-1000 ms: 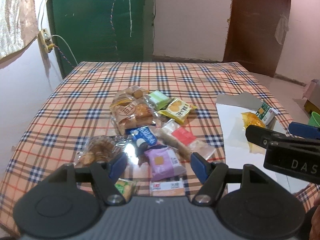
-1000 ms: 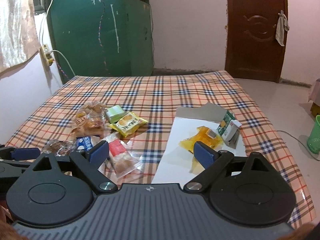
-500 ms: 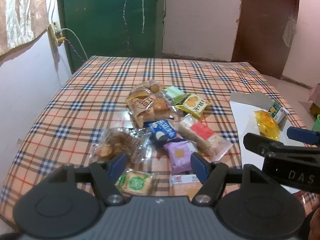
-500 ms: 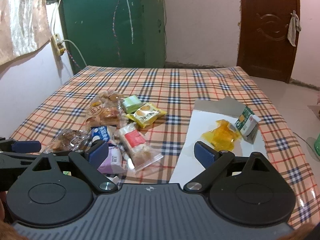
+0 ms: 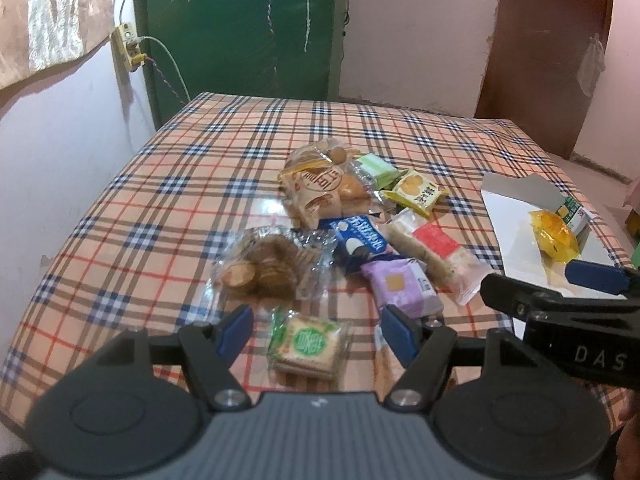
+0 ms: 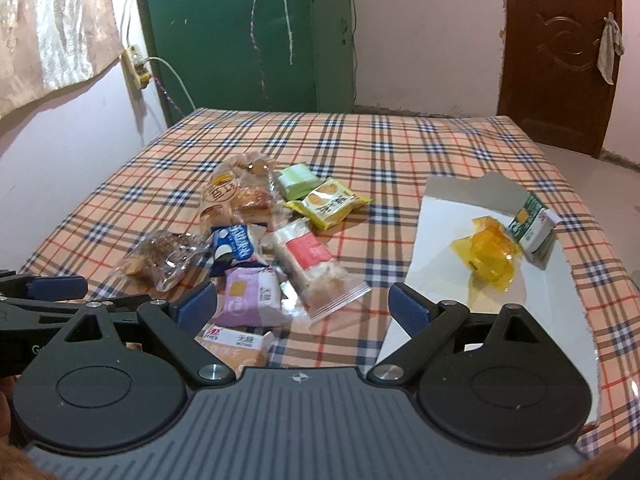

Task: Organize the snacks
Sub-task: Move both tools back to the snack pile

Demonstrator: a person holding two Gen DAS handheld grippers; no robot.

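Observation:
A pile of wrapped snacks lies mid-table: a bread bag (image 5: 320, 194), a clear cookie bag (image 5: 264, 266), a blue packet (image 5: 362, 238), a purple packet (image 5: 402, 286), a red-label bar (image 5: 434, 246), a yellow packet (image 5: 416, 192), a green packet (image 5: 376, 168) and a green-label cracker pack (image 5: 310, 346). A white sheet (image 6: 452, 248) at the right holds an orange wrapper (image 6: 490, 254) and a small green carton (image 6: 534, 226). My left gripper (image 5: 316, 330) is open above the cracker pack. My right gripper (image 6: 302, 308) is open and empty, near the purple packet (image 6: 250, 298).
The table wears a plaid cloth (image 5: 168, 184). A green door (image 5: 240, 28) and a wall socket with cable (image 5: 128, 46) stand behind it, a brown door (image 6: 560, 52) at the back right. The table's near and right edges are close to the white sheet.
Both grippers have drawn back and up from the table, so more of the snack pile shows. The cracker pack has come into view between the left fingers. Both stay open.

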